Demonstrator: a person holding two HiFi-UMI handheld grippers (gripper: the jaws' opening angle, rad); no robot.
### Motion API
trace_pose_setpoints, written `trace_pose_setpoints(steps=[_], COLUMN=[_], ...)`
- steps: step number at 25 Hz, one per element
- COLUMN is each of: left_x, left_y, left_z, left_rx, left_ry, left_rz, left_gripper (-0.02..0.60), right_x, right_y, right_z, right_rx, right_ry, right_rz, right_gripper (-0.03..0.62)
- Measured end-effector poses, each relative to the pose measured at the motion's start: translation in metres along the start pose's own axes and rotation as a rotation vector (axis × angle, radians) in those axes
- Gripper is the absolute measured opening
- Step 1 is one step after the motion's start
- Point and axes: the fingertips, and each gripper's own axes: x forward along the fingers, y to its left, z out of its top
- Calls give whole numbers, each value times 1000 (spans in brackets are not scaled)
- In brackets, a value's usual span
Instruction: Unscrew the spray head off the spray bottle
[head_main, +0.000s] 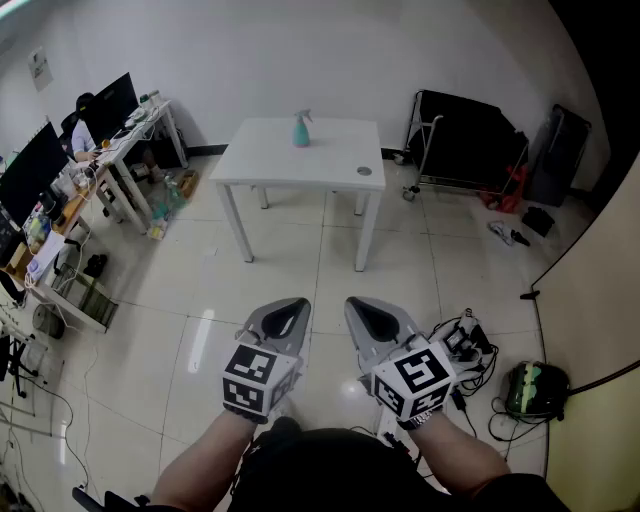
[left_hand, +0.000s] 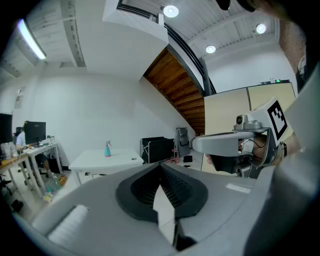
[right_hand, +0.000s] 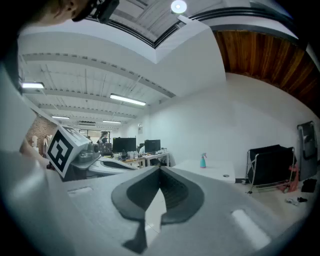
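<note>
A teal spray bottle (head_main: 301, 129) with a pale spray head stands upright on a white table (head_main: 270, 165) far across the room. It shows small in the left gripper view (left_hand: 107, 149) and in the right gripper view (right_hand: 203, 160). My left gripper (head_main: 294, 303) and right gripper (head_main: 356, 303) are held side by side over the floor, well short of the table. Both are shut with nothing between their jaws, the tips meeting in the left gripper view (left_hand: 160, 163) and the right gripper view (right_hand: 160, 168).
A small round disc (head_main: 364, 171) lies on the table's right part. A black cart (head_main: 468, 142) stands behind the table to the right. Desks with monitors (head_main: 70, 160) and a seated person line the left wall. Cables and a green-and-black device (head_main: 536, 390) lie on the floor at right.
</note>
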Motion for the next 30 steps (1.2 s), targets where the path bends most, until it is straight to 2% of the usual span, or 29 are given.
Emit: trace_pose_setpoints(steps=[14,22,30], left_x=[16,28,35], left_y=[48,101,148], left_z=[3,5,5], left_rx=[-33,-24,-56], left_ry=[-17,-23,-14], left_rz=[-34,-48,-90], left_gripper=[14,14,14], right_x=[52,102,151], right_y=[0,2,10], right_z=[4,8,10], right_rx=[-21,-22,-18], right_ry=[11,26,44], right_rz=[-22,-47,-78], right_gripper=[-9,-9,-9])
